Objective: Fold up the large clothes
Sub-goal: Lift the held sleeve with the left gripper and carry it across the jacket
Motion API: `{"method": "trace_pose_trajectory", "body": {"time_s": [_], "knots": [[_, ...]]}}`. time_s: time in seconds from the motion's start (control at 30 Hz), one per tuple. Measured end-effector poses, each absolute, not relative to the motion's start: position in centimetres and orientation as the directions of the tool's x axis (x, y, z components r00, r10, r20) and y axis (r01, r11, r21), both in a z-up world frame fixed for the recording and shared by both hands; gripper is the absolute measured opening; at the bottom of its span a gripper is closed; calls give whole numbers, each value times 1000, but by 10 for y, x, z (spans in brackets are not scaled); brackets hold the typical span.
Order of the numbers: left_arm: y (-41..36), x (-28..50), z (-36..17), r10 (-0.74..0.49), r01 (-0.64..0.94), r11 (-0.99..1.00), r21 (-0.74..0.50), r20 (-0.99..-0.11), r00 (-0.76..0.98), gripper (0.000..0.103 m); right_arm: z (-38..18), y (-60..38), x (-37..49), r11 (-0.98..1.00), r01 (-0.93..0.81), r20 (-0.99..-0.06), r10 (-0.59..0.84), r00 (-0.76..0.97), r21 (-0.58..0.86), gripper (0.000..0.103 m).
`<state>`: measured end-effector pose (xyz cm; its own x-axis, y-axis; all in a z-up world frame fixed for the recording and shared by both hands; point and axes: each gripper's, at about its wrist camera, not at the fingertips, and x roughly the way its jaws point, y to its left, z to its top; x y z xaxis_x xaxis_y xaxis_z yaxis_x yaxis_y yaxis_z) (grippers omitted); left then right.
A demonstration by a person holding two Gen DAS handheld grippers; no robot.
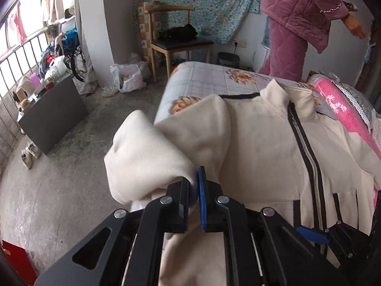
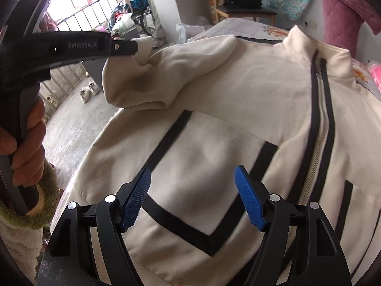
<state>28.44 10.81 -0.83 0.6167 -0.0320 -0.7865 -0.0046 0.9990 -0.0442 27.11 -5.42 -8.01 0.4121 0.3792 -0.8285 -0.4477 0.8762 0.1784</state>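
Observation:
A cream zip-up jacket [image 1: 257, 143] with black trim lies front up on the bed [image 1: 204, 81], collar at the far end. Its left sleeve [image 1: 147, 152] is lifted and folded inward over the chest. My left gripper [image 1: 196, 186] is shut on the sleeve's end, with cream cloth pinched between the pads. In the right wrist view the left gripper [image 2: 137, 45] holds the sleeve [image 2: 147, 71] above the jacket [image 2: 238, 83]. My right gripper [image 2: 193, 190] is open over the black-outlined pocket, nothing between its fingers.
A person in purple quilted clothes [image 1: 300, 19] stands beyond the bed's far end. A wooden chair [image 1: 181, 43] holding a black bag stands behind. A pink blanket [image 1: 340, 104] lies at the bed's right. A dark board [image 1: 54, 114] and shoes [image 1: 29, 155] are on the floor at left.

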Motion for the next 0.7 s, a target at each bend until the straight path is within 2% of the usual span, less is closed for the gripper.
{"method": "trace_pose_trajectory", "body": {"time_s": [0.03,0.1,0.17,0.2,0.27,0.33,0.43,0.53,0.7], "knots": [[108,283,-16,-71,-3,996,-90,-805,589,16,-81,-60,269,884,-434,-835,365,413,172,68],[111,275,-26,-136,-11,985,-172,-813,567,38,-78,-69,265,896,-411,-837,351,420,169,68],[118,259,-22,-185,-13,971,-239,-781,596,46,-73,-77,262,905,-396,-834,336,437,157,68],[122,251,-18,-207,-11,963,-270,-764,612,53,-70,-80,261,908,-393,-831,328,449,146,68],[131,233,-11,-245,-8,945,-327,-723,647,59,-63,-86,263,911,-389,-827,321,463,135,68],[143,214,-4,-280,-3,925,-381,-685,672,60,-53,-91,267,912,-388,-818,324,475,136,68],[160,191,-2,-264,-34,914,-405,-656,707,60,-28,-93,273,907,-401,-788,337,515,126,64],[181,177,-10,-233,-114,892,-438,-661,713,60,-4,-82,282,884,-448,-755,385,530,136,60],[221,163,-28,-226,-229,817,-530,-658,719,59,11,-39,291,823,-552,-752,445,486,131,60]]}}
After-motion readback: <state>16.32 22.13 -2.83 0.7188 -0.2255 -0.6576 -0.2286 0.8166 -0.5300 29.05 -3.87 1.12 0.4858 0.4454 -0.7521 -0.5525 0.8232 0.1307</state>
